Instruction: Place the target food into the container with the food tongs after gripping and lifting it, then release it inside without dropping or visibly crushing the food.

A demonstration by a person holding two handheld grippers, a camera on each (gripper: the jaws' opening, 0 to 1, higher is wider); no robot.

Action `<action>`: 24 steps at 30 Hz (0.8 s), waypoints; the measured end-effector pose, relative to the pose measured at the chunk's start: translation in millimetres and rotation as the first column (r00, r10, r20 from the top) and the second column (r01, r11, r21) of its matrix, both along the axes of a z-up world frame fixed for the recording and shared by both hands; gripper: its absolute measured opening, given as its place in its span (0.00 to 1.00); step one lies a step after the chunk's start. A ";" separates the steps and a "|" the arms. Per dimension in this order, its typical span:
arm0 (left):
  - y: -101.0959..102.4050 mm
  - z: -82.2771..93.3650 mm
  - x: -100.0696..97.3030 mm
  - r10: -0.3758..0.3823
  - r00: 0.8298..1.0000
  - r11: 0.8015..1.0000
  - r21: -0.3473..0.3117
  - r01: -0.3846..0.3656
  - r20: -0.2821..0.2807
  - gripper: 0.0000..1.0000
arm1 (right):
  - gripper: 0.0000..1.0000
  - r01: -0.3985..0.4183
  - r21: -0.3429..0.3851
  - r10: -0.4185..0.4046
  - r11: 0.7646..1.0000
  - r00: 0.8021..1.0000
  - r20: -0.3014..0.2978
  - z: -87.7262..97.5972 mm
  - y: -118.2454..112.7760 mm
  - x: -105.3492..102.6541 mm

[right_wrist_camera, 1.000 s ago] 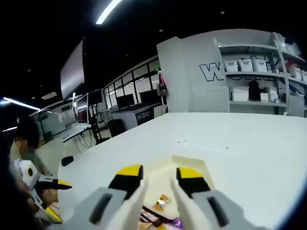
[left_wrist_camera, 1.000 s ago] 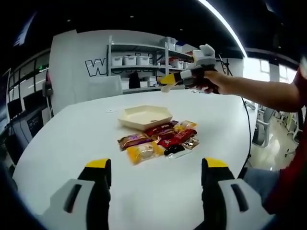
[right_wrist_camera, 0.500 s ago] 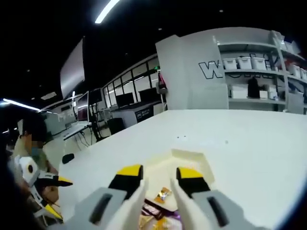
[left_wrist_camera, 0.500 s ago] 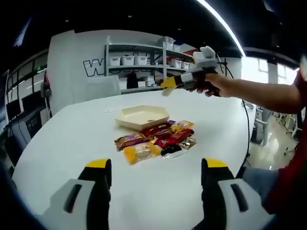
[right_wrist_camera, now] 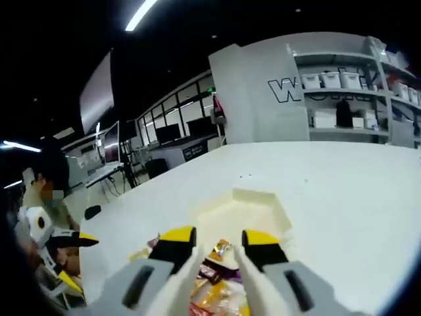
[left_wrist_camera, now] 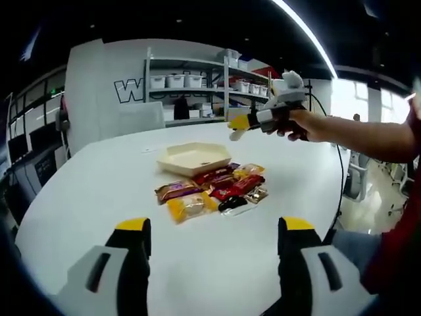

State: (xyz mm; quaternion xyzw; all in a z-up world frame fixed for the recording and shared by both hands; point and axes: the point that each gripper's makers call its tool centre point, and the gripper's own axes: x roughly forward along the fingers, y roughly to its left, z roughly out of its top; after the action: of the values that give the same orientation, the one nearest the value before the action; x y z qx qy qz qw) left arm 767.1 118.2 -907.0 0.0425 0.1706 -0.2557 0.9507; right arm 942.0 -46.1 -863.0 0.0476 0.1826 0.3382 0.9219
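While my left gripper (left_wrist_camera: 214, 247) hangs near me with jaws spread wide and nothing between them, my right gripper (right_wrist_camera: 219, 249) hovers high above the snacks, the food tongs (right_wrist_camera: 217, 280) narrowed and gripping nothing. One cream tray (left_wrist_camera: 194, 158) sits on the white table (left_wrist_camera: 99, 191); I can't tell whether it holds anything. Just beside its near edge lies a cluster of wrapped snacks (left_wrist_camera: 214, 191), too jumbled to count; most lie lengthwise left to right.
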 end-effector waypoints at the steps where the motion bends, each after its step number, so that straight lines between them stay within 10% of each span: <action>1: -0.3 0.1 0.0 0.000 1.000 1.000 0.000 0.000 0.002 0.77 | 0.22 0.002 -0.006 -0.002 1.000 1.000 -0.003 -3.7 -1.7 -0.8; 24: -2.6 0.4 -3.0 -0.014 1.000 1.000 0.013 0.014 0.001 0.75 | 0.21 0.012 -0.053 -0.016 0.999 0.997 -0.075 -45.0 -19.0 -16.4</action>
State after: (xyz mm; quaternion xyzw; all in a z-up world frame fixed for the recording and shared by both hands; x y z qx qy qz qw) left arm 764.1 115.6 -906.6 0.0501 0.1714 -0.2614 0.9486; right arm 925.6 -65.2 -908.0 0.0372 0.2257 0.3248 0.9177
